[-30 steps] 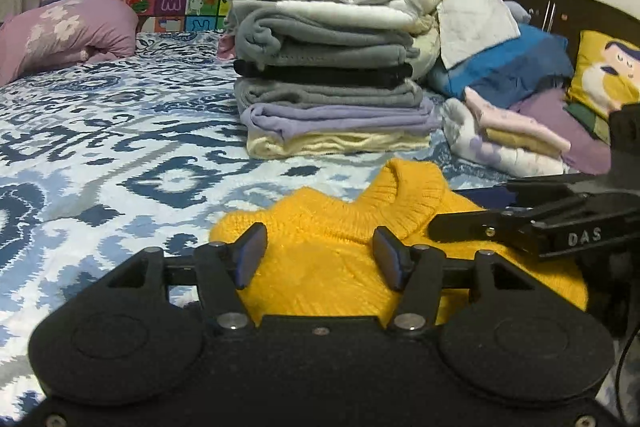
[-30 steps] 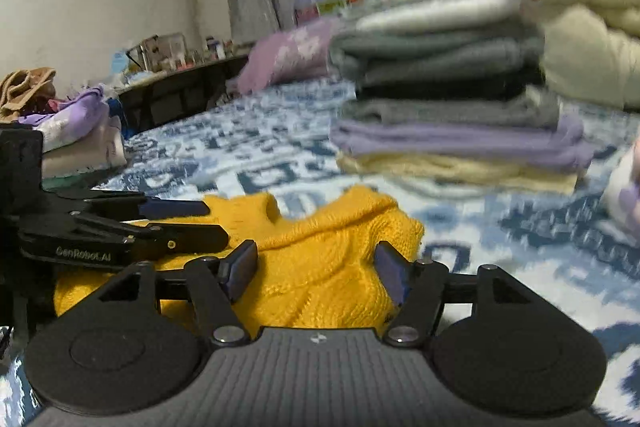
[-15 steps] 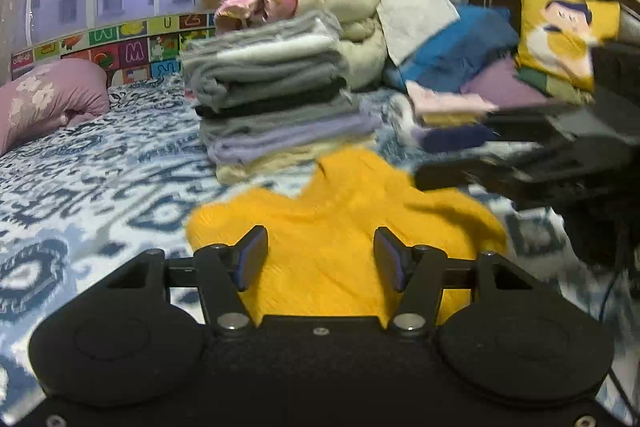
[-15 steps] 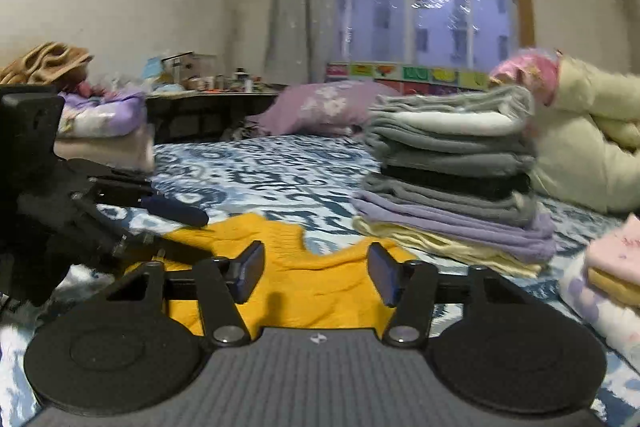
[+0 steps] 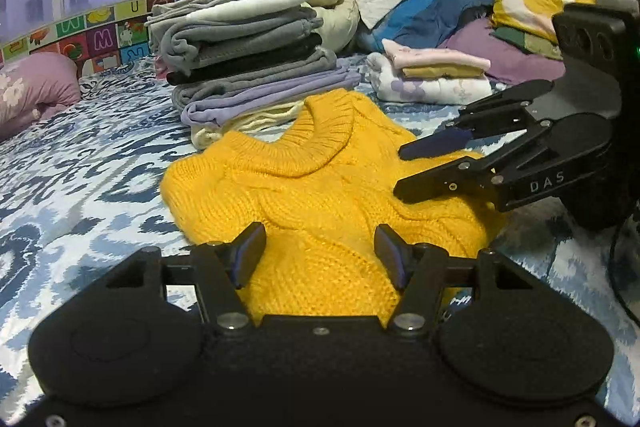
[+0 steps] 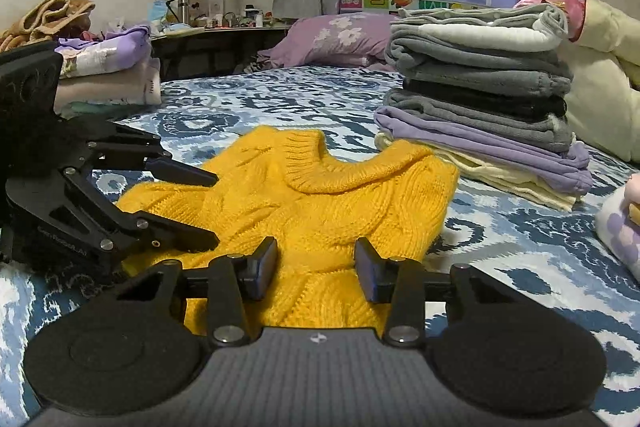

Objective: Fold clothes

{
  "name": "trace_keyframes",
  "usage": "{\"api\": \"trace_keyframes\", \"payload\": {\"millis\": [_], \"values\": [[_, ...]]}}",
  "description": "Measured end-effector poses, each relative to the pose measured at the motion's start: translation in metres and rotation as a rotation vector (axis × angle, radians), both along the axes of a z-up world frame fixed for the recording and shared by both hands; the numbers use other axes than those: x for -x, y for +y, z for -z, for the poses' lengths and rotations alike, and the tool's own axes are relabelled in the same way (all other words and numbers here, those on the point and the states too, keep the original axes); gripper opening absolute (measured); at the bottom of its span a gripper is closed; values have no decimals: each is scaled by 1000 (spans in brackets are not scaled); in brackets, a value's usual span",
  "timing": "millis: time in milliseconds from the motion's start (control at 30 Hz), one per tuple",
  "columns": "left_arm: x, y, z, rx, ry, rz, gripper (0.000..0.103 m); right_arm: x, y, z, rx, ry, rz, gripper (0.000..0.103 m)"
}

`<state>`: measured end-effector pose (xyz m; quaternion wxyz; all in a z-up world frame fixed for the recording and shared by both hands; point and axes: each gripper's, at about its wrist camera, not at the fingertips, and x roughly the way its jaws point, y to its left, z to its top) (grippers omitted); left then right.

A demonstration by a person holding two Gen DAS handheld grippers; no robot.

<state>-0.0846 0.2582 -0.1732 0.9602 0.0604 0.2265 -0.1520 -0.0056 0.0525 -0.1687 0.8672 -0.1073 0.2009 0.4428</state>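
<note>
Left wrist view: the left hand-held gripper (image 5: pixel 320 251) stands about half open over the near edge of a folded yellow knit sweater (image 5: pixel 320 187), its pads clear of the wool. The sweater lies on the bed (image 5: pixel 80 167), which has a blue and white patterned cover, just in front of a stack of folded clothes (image 5: pixel 248 67). The right hand-held gripper (image 5: pixel 404 167) reaches in from the right above the sweater's far side.

Right wrist view: the right hand-held gripper (image 6: pixel 316 267) is closing, its jaws partly open, with the sweater (image 6: pixel 320 195) bunched between the fingers; whether the pads press it I cannot tell. The left hand-held gripper (image 6: pixel 212 211) comes in from the left, one finger above the sweater's edge and one low against it. The clothes stack (image 6: pixel 480 87) sits to the right on the bed (image 6: pixel 280 99).
</note>
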Motion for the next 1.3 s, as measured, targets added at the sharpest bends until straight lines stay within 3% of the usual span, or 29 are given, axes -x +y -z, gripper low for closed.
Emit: {"api": "trace_keyframes", "payload": {"millis": [167, 233, 367, 633, 700, 767, 833, 900, 1100, 1300], "values": [[19, 2, -27, 100, -83, -10, 59, 35, -6, -20, -45, -136, 42, 42], [18, 0, -26, 115, -65, -3, 59, 38, -5, -13, -26, -113, 51, 31], [4, -17, 1, -32, 16, -7, 59, 32, -1, 6, 6, -38, 61, 31], [8, -17, 3, -14, -11, -36, 63, 39, -1, 8, 16, -25, 97, 32], [16, -12, -6, 56, -31, -87, 64, 42, -6, 3, -14, -12, 106, 37], [26, 0, -19, 182, -60, -176, 71, 41, -24, -7, -133, 60, 137, 46], [34, 13, -25, 280, -57, -275, 75, 38, -45, -15, -271, 120, 192, 71], [36, 27, -23, 381, -9, -332, 76, 28, -59, -17, -347, 177, 247, 79], [19, 53, 0, 672, 141, -418, 76, -24, -69, 8, -454, 462, 323, 79], [1, 55, 13, 769, 186, -425, 76, -65, -59, 36, -542, 663, 328, 77]]}}
